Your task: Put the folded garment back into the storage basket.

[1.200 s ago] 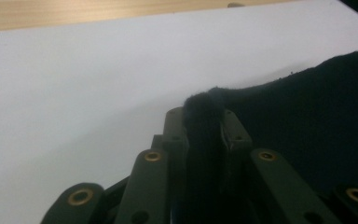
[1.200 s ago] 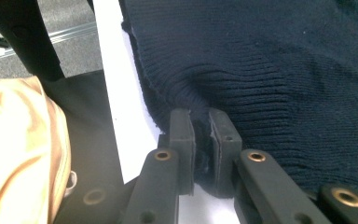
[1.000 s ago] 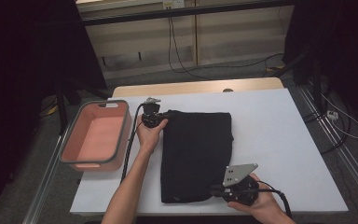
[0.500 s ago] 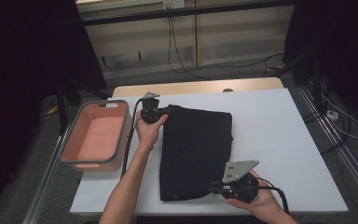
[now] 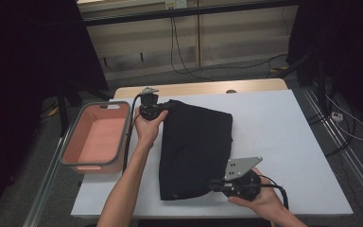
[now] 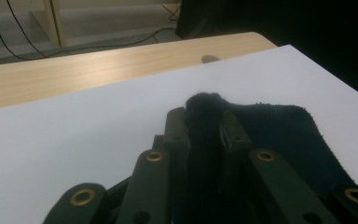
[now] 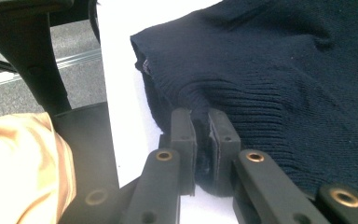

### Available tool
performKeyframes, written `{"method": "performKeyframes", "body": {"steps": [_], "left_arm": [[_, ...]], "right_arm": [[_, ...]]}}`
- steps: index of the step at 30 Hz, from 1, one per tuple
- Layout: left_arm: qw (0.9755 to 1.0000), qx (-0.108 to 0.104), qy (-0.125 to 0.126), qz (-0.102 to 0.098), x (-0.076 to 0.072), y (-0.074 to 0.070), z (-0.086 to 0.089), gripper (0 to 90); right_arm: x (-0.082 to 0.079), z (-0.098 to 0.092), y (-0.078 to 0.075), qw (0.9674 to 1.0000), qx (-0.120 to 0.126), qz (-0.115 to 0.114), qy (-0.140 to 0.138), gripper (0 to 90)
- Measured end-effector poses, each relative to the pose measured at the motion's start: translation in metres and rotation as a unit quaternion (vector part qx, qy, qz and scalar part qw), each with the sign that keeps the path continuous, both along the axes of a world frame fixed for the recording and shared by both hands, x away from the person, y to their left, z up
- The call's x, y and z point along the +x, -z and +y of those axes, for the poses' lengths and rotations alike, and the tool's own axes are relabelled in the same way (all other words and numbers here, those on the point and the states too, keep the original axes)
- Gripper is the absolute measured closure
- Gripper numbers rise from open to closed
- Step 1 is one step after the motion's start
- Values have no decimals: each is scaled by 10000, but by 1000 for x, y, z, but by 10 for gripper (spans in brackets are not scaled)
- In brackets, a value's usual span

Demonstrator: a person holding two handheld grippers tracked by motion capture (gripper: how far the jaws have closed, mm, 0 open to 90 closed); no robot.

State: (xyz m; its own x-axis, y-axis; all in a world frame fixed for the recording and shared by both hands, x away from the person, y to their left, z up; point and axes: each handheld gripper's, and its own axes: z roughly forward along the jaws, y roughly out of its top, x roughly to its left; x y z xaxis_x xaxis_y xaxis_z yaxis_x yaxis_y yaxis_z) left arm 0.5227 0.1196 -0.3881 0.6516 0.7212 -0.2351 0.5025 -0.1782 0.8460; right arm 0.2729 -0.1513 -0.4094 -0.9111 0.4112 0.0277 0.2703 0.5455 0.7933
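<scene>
Black sweater [image 5: 196,151] lies mid-table, long axis running near to far. Left gripper [image 5: 163,109] is clamped on its far-left corner; right gripper [image 5: 216,186] is clamped on the ribbed hem at the near-right edge. The grips sit at opposite ends of the long axis, so any fold or lift likely goes end to end. Pink bin [image 5: 97,138] sits left of the table [image 5: 283,137]. Sleeves and collar aren't readable; fabric too dark.

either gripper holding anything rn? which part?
Both hold the black knit sweater: left gripper pinches its far corner, right gripper its ribbed near edge.
</scene>
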Motion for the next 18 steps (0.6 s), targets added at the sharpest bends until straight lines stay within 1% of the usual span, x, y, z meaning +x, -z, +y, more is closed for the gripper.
{"method": "performKeyframes", "body": {"steps": [5,9,11,14,16,17,18], "left_arm": [[10000,-17,1,-70,0,-6,1,776],[9999,-25,-6,-143,-1,-9,-1,776],[9998,-22,24,-176,-2,-11,-2,776],[9998,-56,13,-190,-1,-13,-2,777],[9998,-39,17,-210,-1,-16,-2,777],[9998,-70,20,-208,-1,-16,-2,777],[9998,-50,42,-197,-1,-17,-2,777]], "right_arm": [[1,-1,-4,9999,65,-71,30,832],[2,-3,-3,9998,178,-77,77,832],[2,-3,-4,9998,164,-88,85,832],[3,-4,-7,9996,213,-137,105,832],[4,-5,-9,9995,238,-150,123,832],[4,-5,-11,9995,246,-170,128,832],[5,-5,-11,9995,249,-177,120,832]]}}
